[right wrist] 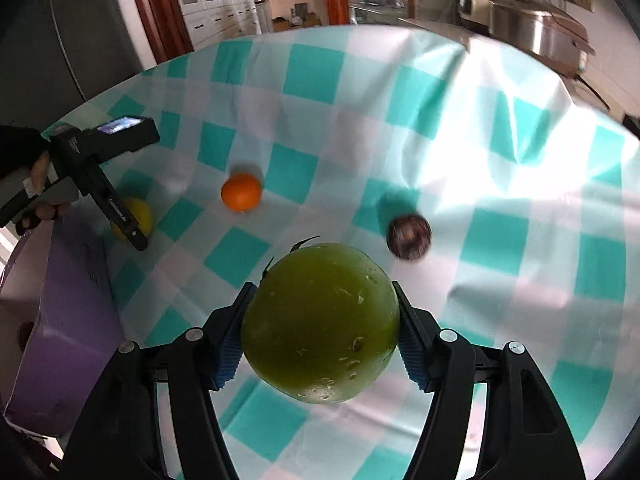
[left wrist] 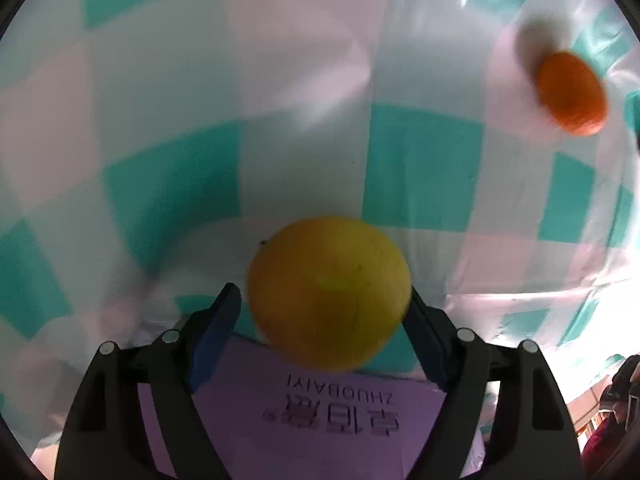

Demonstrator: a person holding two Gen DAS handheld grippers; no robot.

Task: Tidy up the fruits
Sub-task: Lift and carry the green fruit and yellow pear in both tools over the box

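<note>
My left gripper is shut on a yellow lemon, held above the purple box at the table's left edge. In the right wrist view the left gripper partly hides the lemon. My right gripper is shut on a large green round fruit and holds it above the checked cloth. An orange lies on the cloth between the two grippers; it also shows in the left wrist view. A dark purple-brown fruit lies just beyond the green fruit, to the right.
A teal and white checked cloth covers the table. The purple box stands at the left edge. Metal cookers stand on a counter at the far right. Cabinets and a doorway are behind the table.
</note>
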